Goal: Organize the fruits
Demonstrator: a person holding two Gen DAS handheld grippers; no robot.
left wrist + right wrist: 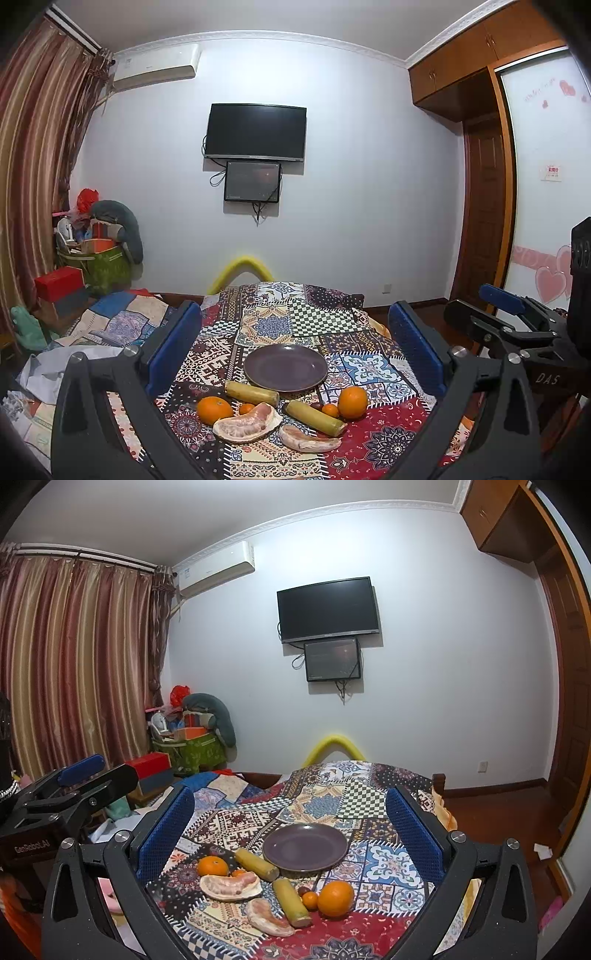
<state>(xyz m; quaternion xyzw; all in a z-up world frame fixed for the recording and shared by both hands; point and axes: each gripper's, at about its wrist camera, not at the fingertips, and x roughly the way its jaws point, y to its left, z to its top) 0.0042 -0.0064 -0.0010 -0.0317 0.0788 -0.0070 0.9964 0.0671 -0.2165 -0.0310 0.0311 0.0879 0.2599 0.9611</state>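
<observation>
An empty purple plate [285,367] [305,847] sits on the patchwork-covered table [314,317]. In front of it lie two oranges [214,410] [352,401], two small tangerines [246,408] [330,410], two yellow sugarcane pieces [252,393] [316,417], and two peeled pomelo pieces [246,427] [308,439]. The same fruits show in the right wrist view, with the oranges [212,866] [335,898] and pomelo [231,887]. My left gripper [293,354] is open and empty above the table. My right gripper [290,834] is open and empty, beside the left one [79,775].
A second patchwork surface [122,317] lies to the left. Boxes and a green bag [107,266] stand by the curtain [74,664]. A yellow foam arch [240,269] sits behind the table. A TV [255,132] hangs on the wall; wardrobe and door [484,206] on the right.
</observation>
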